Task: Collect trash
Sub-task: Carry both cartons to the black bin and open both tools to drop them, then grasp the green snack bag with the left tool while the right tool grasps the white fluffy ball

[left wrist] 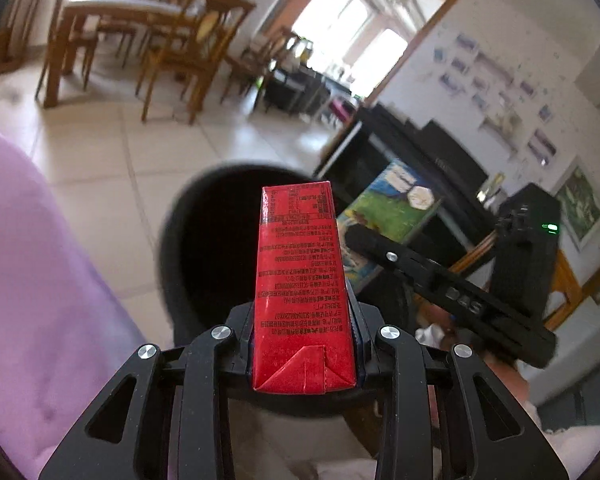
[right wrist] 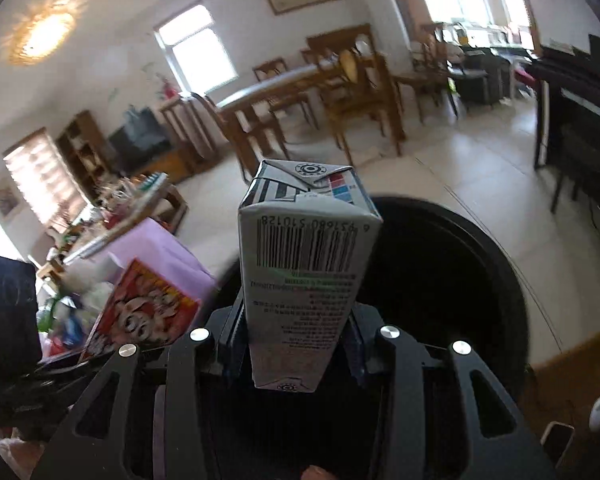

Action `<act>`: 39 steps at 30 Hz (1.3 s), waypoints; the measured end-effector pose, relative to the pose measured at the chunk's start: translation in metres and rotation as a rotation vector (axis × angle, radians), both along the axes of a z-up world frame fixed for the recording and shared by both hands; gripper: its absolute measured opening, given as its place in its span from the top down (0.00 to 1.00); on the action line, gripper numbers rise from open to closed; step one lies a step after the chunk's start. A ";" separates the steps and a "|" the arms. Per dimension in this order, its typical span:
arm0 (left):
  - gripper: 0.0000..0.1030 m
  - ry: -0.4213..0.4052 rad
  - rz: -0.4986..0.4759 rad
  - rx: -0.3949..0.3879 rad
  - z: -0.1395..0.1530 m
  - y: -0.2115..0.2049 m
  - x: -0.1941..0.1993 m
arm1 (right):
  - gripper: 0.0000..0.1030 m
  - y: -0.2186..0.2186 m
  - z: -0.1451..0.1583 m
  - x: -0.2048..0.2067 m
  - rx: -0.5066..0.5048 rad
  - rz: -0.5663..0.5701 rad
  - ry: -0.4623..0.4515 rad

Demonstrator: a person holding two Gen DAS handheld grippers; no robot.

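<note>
The left gripper (left wrist: 304, 344) is clamped on a red carton (left wrist: 300, 280), long axis pointing forward over the black bin (left wrist: 216, 240). The right gripper (right wrist: 296, 340) grips a grey carton (right wrist: 304, 264), also lengthwise forward, above the bin's rim (right wrist: 504, 280).

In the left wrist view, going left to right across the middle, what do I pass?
Purple cloth → black bin → red carton held by the left gripper → colourful picture book → right gripper.
</note>
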State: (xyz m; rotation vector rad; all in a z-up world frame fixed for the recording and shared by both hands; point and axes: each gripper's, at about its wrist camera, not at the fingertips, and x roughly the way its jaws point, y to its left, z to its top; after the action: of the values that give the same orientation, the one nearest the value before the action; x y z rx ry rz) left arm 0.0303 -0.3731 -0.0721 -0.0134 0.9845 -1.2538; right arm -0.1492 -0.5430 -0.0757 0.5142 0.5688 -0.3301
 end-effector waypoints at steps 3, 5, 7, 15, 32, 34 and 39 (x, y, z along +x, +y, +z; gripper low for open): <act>0.68 0.020 0.001 0.058 -0.020 -0.024 0.005 | 0.59 -0.005 -0.018 -0.011 0.009 -0.010 0.031; 0.68 0.029 0.002 0.089 -0.030 -0.034 0.002 | 0.58 -0.003 -0.027 -0.014 0.018 -0.006 0.048; 0.59 0.011 0.008 0.131 -0.041 -0.042 0.000 | 0.57 -0.011 -0.034 -0.019 0.030 -0.002 0.057; 0.17 -0.128 0.052 0.086 0.005 -0.011 -0.019 | 0.21 -0.002 -0.017 -0.026 -0.025 0.006 0.036; 0.14 -0.348 0.619 0.013 0.110 0.288 0.042 | 0.21 0.130 0.047 0.099 -0.072 0.391 -0.100; 0.14 -0.347 0.684 0.054 0.116 0.325 0.070 | 0.21 0.155 0.052 0.133 -0.066 0.462 -0.108; 0.14 -0.321 0.701 0.193 0.125 0.362 0.157 | 0.21 0.191 0.049 0.211 0.009 0.566 -0.066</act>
State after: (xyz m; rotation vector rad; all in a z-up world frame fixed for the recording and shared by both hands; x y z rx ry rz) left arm 0.1876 -0.0113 0.0531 -0.0057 0.7207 -0.4949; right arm 0.0619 -0.3518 -0.0269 0.3522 0.6259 0.2270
